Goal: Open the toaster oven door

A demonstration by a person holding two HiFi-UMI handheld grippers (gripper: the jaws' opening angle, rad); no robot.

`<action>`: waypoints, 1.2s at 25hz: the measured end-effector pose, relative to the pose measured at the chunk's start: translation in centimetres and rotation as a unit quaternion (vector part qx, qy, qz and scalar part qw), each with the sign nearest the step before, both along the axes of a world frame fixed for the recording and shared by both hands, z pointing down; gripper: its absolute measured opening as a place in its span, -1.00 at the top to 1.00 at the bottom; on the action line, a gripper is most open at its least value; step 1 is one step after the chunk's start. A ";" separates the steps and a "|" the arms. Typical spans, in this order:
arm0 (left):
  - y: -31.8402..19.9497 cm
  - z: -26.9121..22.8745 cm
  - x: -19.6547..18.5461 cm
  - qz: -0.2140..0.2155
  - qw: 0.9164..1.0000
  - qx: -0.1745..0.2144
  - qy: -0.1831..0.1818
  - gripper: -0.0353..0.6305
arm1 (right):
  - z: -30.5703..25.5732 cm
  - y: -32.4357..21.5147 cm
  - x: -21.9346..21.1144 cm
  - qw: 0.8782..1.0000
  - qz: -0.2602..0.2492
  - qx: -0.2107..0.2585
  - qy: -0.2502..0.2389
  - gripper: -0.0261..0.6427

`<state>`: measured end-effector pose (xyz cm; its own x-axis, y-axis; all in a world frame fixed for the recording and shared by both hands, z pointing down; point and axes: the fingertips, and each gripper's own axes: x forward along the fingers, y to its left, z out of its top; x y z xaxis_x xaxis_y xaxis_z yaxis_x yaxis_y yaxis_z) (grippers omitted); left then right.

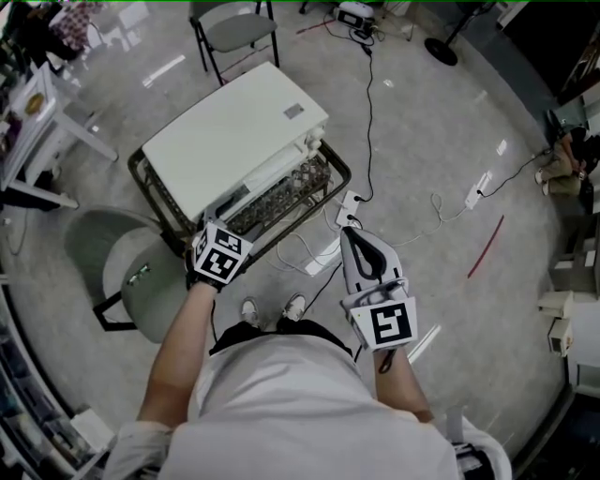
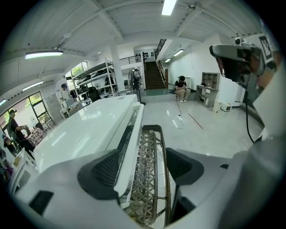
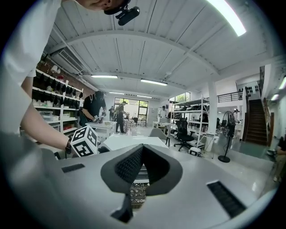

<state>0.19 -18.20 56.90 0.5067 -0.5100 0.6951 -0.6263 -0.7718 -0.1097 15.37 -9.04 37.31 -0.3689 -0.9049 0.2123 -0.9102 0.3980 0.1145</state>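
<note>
At centre-left of head view, left gripper point(image 1: 212, 232) meets toaster oven point(image 1: 234, 141) lower corner: jaws spread, oven's white front edge between them, ungripped. Right gripper point(image 1: 350, 238) centre-right, jaws together, empty.

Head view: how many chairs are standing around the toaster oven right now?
2. A grey chair stands past the toaster oven at the top edge; a round-seated chair sits to its left. More may be outside the frame.
</note>
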 end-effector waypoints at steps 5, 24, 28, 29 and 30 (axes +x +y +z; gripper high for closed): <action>0.5 0.3 0.0 0.004 1.000 -0.009 -0.021 -0.12 | -0.1 -0.5 -0.2 1.000 -0.012 0.003 -0.005 0.85; 2.4 0.9 1.7 -0.023 0.999 -0.041 0.007 -0.12 | 1.3 -0.7 -0.3 0.999 -0.046 -0.009 -0.013 0.86; 3.0 1.1 2.3 -0.041 0.997 -0.053 0.026 -0.12 | 1.5 -0.9 -0.3 0.999 -0.050 -0.012 -0.017 0.86; 3.2 1.1 2.4 -0.045 0.997 -0.057 0.030 -0.12 | 1.5 -0.9 -0.2 0.998 -0.051 -0.012 -0.017 0.86; 3.5 1.2 2.6 -0.047 0.997 -0.060 0.031 -0.12 | 1.6 -1.0 -0.2 0.998 -0.051 -0.012 -0.017 0.86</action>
<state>2.74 -14.70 58.10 0.5052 -0.4725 0.7222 -0.6985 -0.7153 0.0206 15.18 -10.02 38.89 -0.4669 -0.8569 0.2185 -0.8676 0.4917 0.0742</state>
